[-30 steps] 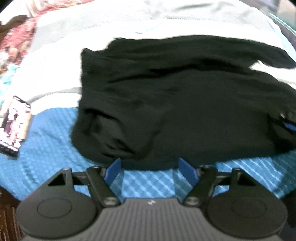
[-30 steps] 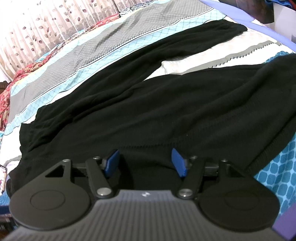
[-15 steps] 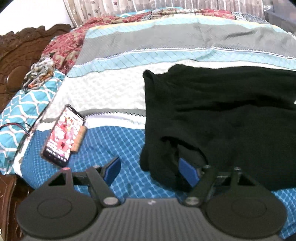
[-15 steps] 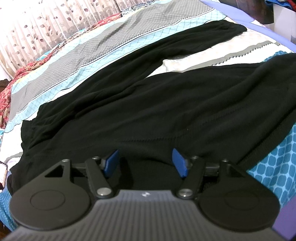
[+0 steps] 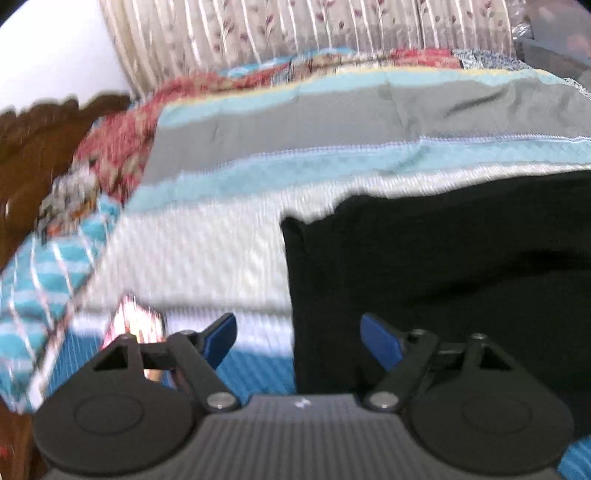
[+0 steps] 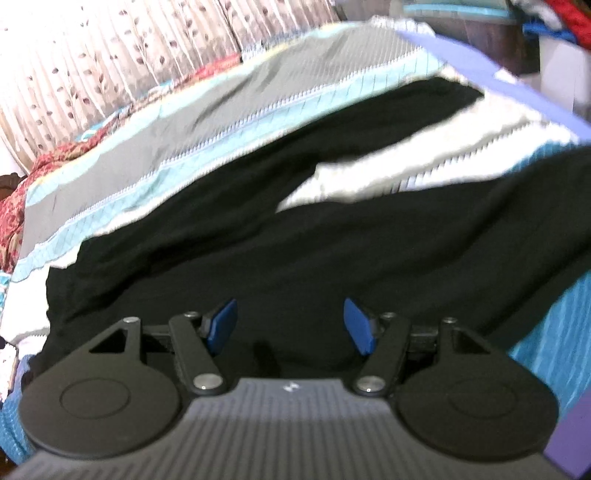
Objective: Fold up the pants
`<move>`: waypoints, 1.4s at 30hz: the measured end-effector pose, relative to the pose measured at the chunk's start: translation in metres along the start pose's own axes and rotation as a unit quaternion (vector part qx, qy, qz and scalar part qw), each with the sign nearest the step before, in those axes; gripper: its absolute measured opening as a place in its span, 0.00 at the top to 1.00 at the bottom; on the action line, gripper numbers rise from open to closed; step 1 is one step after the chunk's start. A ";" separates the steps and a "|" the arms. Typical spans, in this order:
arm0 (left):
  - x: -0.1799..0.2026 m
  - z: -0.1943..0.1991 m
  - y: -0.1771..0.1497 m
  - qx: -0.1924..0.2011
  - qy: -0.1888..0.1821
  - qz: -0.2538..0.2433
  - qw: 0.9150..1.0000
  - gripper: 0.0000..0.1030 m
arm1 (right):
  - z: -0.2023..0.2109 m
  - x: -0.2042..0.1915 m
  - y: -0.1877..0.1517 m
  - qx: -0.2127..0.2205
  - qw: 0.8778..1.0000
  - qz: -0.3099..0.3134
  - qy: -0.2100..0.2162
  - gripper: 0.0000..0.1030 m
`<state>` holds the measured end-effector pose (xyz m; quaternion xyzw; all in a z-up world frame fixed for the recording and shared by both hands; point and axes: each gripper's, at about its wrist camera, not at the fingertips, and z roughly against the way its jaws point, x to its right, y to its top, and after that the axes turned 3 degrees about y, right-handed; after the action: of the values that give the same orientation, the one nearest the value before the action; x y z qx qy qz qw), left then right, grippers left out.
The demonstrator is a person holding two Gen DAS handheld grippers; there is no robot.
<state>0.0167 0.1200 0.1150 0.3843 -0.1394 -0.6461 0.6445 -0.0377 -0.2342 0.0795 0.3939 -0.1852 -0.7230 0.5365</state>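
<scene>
Black pants [image 6: 295,240] lie spread on a striped bedspread [image 6: 184,147], the two legs running to the far right with a white gap between them. In the left wrist view the waist end [image 5: 443,266] fills the right half. My left gripper [image 5: 297,341] is open, its right finger over the pants' left edge and its left finger over the bedspread [image 5: 207,251]. My right gripper [image 6: 290,325] is open and empty, low over the middle of the pants. Both views are blurred by motion.
A phone [image 5: 133,325] lies on the bed left of the left gripper. A carved wooden headboard [image 5: 33,147] stands at the far left. Patterned curtains [image 5: 295,29] hang behind the bed. Storage boxes [image 6: 535,37] stand beyond the bed's far right corner.
The left gripper has moved left and tilted up, from facing the pants' front edge to sitting at their left edge. The right gripper has lifted and tilted up slightly. Both stay open.
</scene>
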 end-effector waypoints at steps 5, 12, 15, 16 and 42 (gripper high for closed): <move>0.000 -0.063 0.057 0.027 0.003 -0.032 0.999 0.21 | -0.008 0.020 0.050 0.021 0.999 0.002 -0.024 0.36; 0.035 -0.156 0.098 0.036 -0.039 -0.090 0.995 0.20 | -0.060 0.061 0.152 0.036 0.995 -0.053 -0.071 0.36; 0.057 -0.183 0.101 0.039 -0.054 -0.117 0.991 0.19 | -0.097 0.091 0.196 0.038 0.991 -0.074 -0.100 0.36; 0.064 -0.191 0.101 0.039 -0.057 -0.124 0.990 0.19 | -0.112 0.102 0.208 0.032 0.989 -0.091 -0.109 0.36; 0.044 -0.013 0.058 0.182 -0.091 -0.067 0.977 0.91 | -0.006 0.190 0.236 0.095 0.967 -0.218 -0.087 0.93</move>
<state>0.0733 0.0757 0.1314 0.4429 -0.2869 -0.6838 0.5040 0.0943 -0.4921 0.1684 0.4098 -0.2087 -0.8329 0.3078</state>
